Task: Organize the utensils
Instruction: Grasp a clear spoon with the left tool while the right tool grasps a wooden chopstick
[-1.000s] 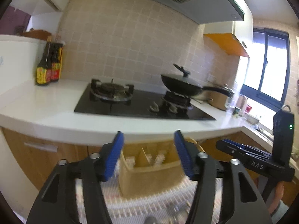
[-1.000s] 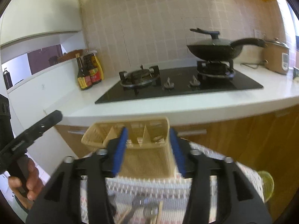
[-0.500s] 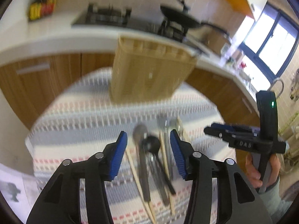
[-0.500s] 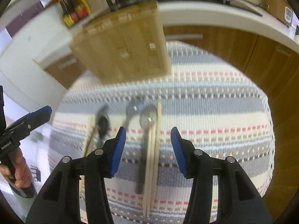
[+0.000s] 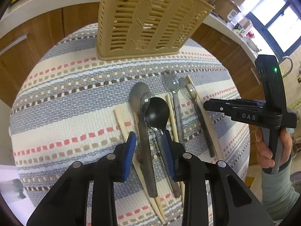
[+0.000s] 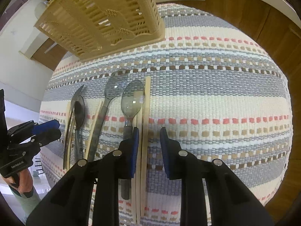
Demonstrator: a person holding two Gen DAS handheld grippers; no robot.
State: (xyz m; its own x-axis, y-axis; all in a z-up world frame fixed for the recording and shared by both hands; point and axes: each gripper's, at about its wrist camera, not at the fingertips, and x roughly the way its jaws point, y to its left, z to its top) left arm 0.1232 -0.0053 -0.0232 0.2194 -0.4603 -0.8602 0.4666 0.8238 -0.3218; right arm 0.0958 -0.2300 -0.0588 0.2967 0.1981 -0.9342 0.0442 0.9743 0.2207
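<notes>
One beige slatted utensil basket [image 5: 146, 20] stands upright at the far edge of a striped cloth [image 5: 62, 98]. Utensils lie side by side on the cloth near the basket: one black spoon [image 5: 157, 112], about four metal spoons [image 5: 140, 101], exact count uncertain where they overlap, and four or five wooden chopsticks [image 5: 121, 121]. The left gripper [image 5: 149, 150] hangs with jaws parted, empty, straddling the handles of a metal spoon and the black spoon; contact cannot be confirmed. The right gripper [image 6: 149, 148] is likewise spread and empty, with one chopstick [image 6: 145, 131] lying between its fingers [image 6: 134, 150].
</notes>
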